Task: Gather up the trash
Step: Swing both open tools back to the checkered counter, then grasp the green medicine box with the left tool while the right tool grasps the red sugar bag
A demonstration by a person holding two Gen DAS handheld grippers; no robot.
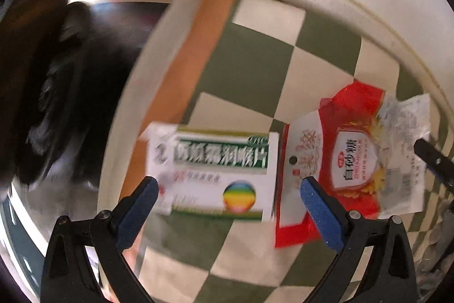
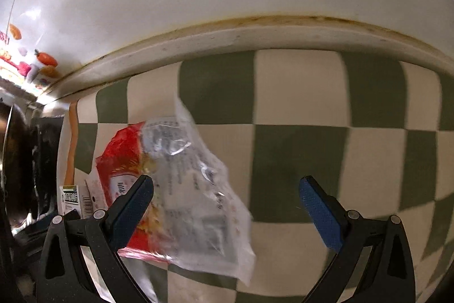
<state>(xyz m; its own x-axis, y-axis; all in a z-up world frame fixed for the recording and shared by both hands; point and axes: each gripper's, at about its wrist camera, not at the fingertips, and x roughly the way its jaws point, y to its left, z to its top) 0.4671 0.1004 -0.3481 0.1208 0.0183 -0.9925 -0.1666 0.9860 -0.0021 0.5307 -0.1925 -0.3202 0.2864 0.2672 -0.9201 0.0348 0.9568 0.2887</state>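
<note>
A white and green medicine box (image 1: 215,172) lies flat on the green and cream checkered cloth (image 1: 249,61). Right beside it lies a red and clear sugar bag (image 1: 351,155). My left gripper (image 1: 228,189) is open, its blue-padded fingers spread just above the box, one fingertip (image 1: 315,189) over the bag's left edge. In the right wrist view the sugar bag (image 2: 184,181) lies left of centre and the box (image 2: 74,199) peeks out at far left. My right gripper (image 2: 225,188) is open, its left finger (image 2: 136,203) over the bag.
A black bin-like shape (image 1: 51,93) stands at the left, past an orange cloth border (image 1: 187,53). A white wall with a raised ledge (image 2: 255,39) runs behind the cloth. The other gripper's fingertip (image 1: 431,155) shows at the right edge.
</note>
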